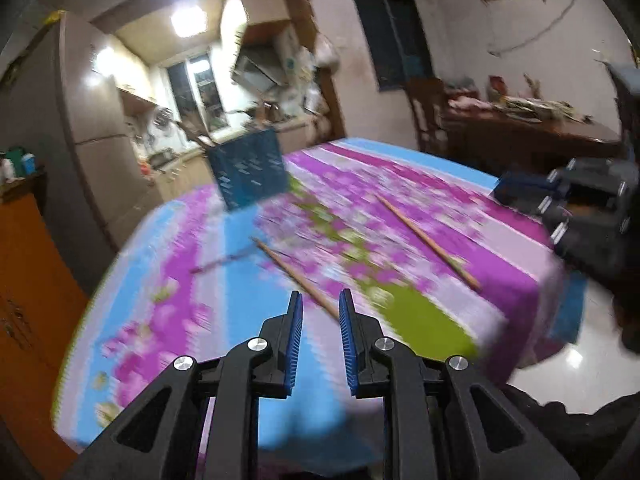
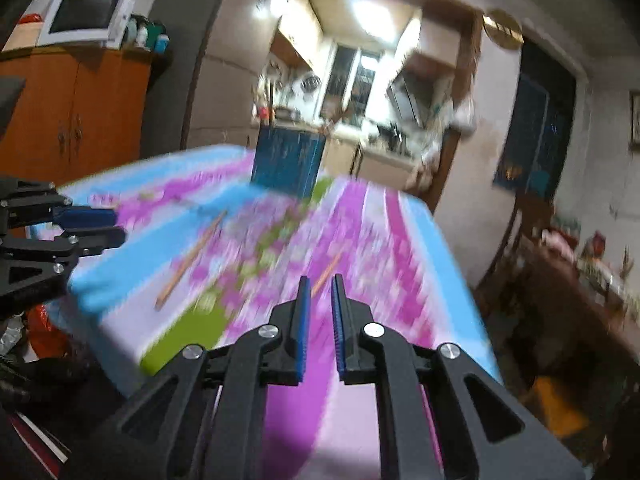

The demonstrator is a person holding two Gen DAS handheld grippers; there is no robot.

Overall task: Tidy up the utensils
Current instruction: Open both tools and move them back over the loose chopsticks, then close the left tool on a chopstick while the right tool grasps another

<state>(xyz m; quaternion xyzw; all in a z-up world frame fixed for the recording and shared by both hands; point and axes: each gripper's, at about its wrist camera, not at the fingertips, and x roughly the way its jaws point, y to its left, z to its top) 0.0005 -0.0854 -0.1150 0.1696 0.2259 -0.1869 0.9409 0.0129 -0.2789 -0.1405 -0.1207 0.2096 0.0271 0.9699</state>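
Floral cloth in pink, blue and green covers the table (image 1: pixel 224 344), with a lit kitchen visible through a doorway at the upper centre of both views. Both frames are motion-blurred.

**Task items.** Two wooden chopsticks lie flat on the cloth, well apart from each other.
- First chopstick (image 1: pixel 296 276): in the left wrist view it runs diagonally from centre frame down toward the gap between the fingers; its near end lies just ahead of the fingertips.
- Second chopstick (image 1: pixel 428 236): roughly parallel to the first, at centre right of the same view.
- Blue holder (image 1: pixel 248 170): a slotted container standing at the far side of the table, upper centre of frame, well apart from both chopsticks.

**Gripper state.**
- Left gripper (image 1: pixel 320 300): released, jaws parted, nothing between the pads.
- Right gripper (image 2: pixel 319 284): released, jaws parted by a narrower gap, nothing held. It also appears at the right edge of the left wrist view.

**Governing relation.** Judged from these views, each gripper is nearer to one chopstick: left to the first, right to the second, which shows just beyond the right fingertips. Each long axis points roughly along the fingers, so a grasp would likely call for turning the wrist across the stick.
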